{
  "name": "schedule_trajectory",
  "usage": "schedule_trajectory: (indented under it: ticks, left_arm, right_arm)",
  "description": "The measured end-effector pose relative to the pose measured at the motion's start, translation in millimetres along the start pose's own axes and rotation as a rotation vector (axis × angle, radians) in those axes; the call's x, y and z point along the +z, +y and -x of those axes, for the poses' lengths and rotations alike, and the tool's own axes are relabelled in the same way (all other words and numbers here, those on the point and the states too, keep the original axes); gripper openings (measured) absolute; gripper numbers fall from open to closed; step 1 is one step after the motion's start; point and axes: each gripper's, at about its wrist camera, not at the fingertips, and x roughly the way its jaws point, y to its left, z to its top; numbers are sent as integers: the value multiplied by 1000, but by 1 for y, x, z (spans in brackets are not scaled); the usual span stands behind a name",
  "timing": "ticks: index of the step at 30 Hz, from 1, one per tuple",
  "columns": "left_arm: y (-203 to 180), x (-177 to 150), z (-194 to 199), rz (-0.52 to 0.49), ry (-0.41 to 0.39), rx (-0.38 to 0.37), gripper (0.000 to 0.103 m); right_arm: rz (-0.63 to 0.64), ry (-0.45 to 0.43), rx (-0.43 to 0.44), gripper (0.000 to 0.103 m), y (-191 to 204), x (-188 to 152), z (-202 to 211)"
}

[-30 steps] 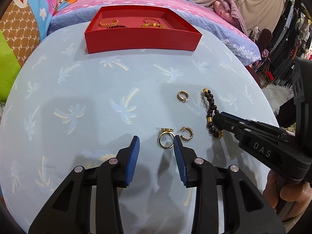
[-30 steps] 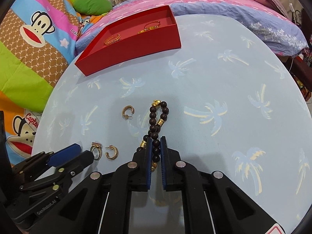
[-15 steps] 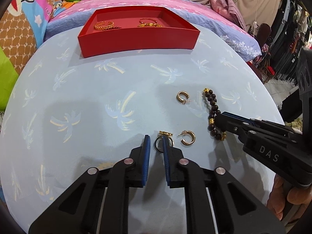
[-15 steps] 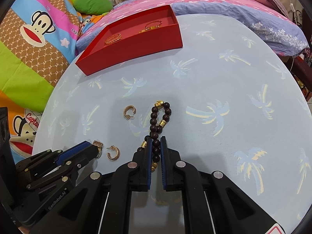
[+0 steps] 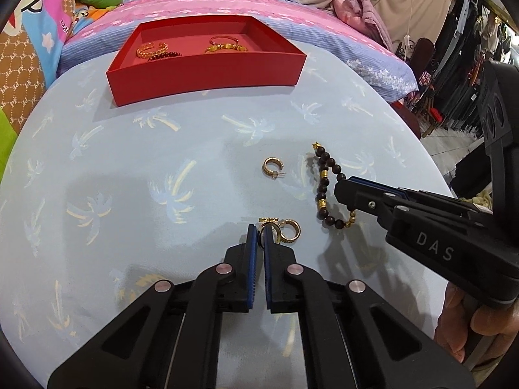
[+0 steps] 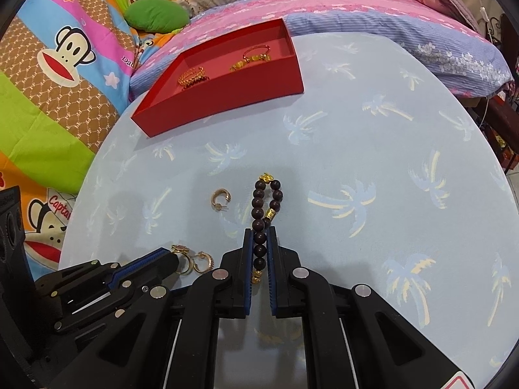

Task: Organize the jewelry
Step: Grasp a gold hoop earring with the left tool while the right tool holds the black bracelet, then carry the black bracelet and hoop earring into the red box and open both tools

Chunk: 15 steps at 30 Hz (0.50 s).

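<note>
The left gripper (image 5: 260,239) pinches the gold ring (image 5: 271,230) thinly at its rim; the right gripper (image 6: 260,250) clamps the bead bracelet (image 6: 264,207); either could slip travelling toward the red tray (image 5: 207,71) at twelve o'clock.

Round table (image 5: 129,168) w/ palm-print cloth, cartoon bedding (image 6: 65,74) behind

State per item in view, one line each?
left gripper: shut on gold ring
gold ring: pinched at the fingers, on the table
right gripper: shut on bead bracelet
bead bracelet: on the table, one strand clamped
near hoop earring: loose, beside the ring
far hoop earring: loose, alone
red tray: open, jewelry inside
</note>
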Motion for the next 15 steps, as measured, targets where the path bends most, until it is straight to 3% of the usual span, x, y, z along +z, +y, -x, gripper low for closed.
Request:
schedule_trajectory:
  ticks: [15]
  left_arm:
    - [14,34,27,40,-59,1,4]
  right_arm:
    - [11,-104,45,8,9,39,34]
